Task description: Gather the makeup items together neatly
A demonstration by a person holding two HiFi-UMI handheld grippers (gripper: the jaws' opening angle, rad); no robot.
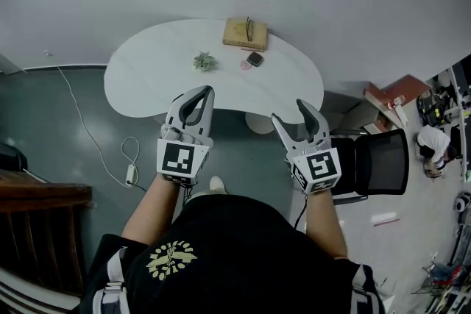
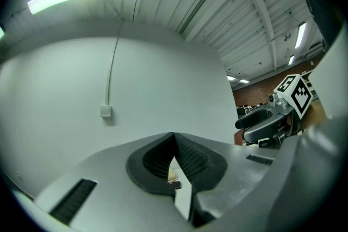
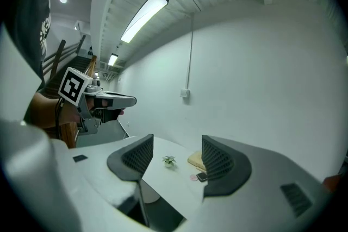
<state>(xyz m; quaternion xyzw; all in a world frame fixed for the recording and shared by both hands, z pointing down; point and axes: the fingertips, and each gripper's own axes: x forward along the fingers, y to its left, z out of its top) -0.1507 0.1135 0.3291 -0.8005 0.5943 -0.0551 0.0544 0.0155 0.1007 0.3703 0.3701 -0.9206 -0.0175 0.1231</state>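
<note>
- The makeup things, a dark compact (image 1: 255, 59) and a small pink disc (image 1: 246, 65), lie just beside each other on the far part of the table (image 1: 147, 81). A wooden box (image 1: 245, 34) is right behind them.
- A little plant (image 1: 204, 61) sits near them on the left.
- I think this is the very start, because I hold nothing yet.
- My left gripper (image 1: 202, 92) has its jaws together and is empty.
- My right gripper (image 1: 289, 112) has its jaws wide apart and is empty.
- Both hang by the front edge of the table, well apart from the makeup.
- Next I should reach forward, and open the left one first.
- The table is white and curved, the floor is grey, the wall is white, and a black chair (image 1: 379, 162) stands on the right.
</note>
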